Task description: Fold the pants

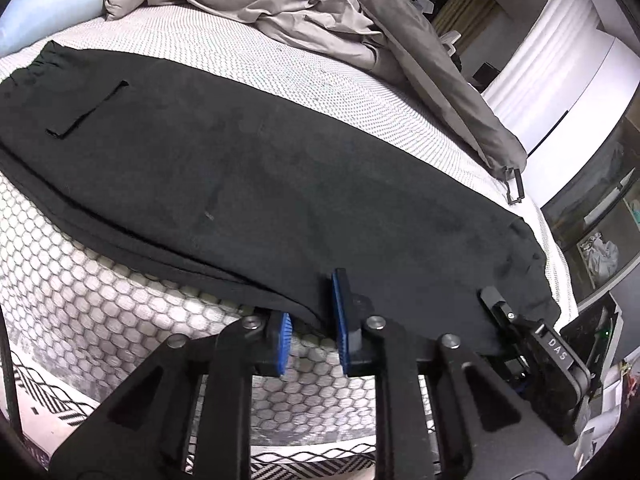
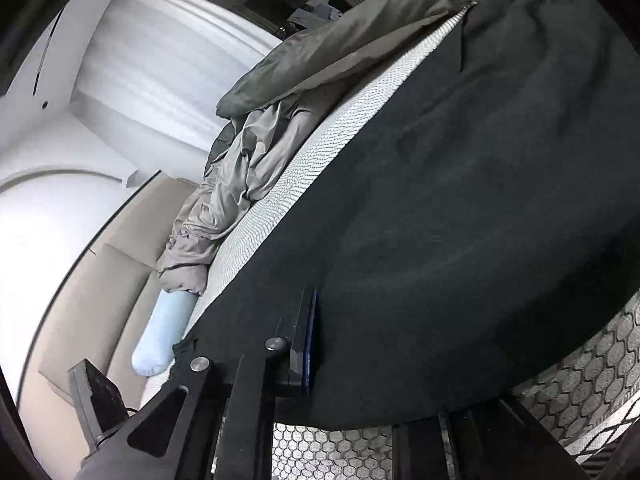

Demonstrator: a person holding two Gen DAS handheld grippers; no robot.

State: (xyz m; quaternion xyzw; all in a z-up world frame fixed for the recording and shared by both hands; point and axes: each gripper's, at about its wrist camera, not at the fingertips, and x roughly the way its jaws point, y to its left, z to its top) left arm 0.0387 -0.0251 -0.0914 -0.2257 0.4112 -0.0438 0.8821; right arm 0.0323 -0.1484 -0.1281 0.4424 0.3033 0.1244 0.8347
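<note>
We see the black pants [image 1: 224,168] laid flat and lengthwise on the white honeycomb-patterned mattress [image 1: 100,300], the near edge hanging over its side. Our left gripper [image 1: 312,336] has narrowed on the overhanging hem, its blue pads [image 1: 340,320] either side of the fabric edge. Our right gripper [image 2: 316,344] is nearly closed at the waist end, cloth draped over it; its far finger is hidden. A grey duvet [image 1: 280,12] lies bunched behind.

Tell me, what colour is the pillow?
Light blue pillow, clearest in the right wrist view.
</note>
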